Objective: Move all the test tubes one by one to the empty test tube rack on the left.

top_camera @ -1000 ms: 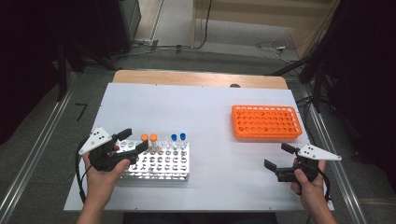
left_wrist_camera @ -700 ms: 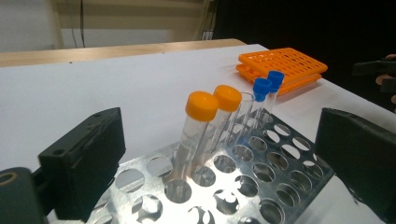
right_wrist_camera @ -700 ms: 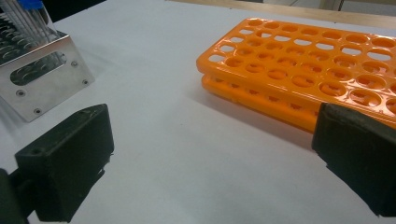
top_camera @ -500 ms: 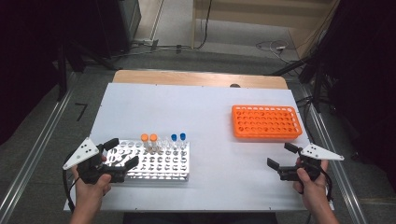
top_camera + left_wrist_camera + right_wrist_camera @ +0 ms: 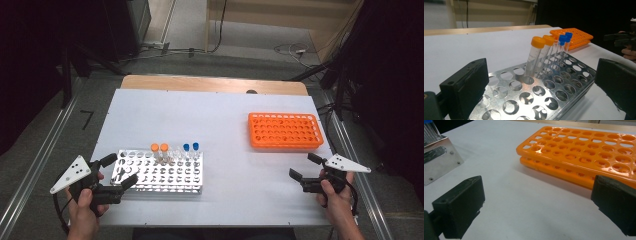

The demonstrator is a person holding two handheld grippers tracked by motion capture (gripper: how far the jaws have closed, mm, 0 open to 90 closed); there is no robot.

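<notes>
Nearest the person, the left gripper (image 5: 116,172) sat at the near left corner of the metal rack (image 5: 157,172), its jaws just spread wide with nothing between them. Beyond it, along the rack's far edge, stood two orange-capped tubes (image 5: 536,57) and two blue-capped tubes (image 5: 564,43), leaning slightly. They looked light, slick and breakable; a gentle pinch just under the cap seemed best. Well right of the rack, the right gripper (image 5: 306,167) waited open and empty before the orange rack (image 5: 285,131).
</notes>
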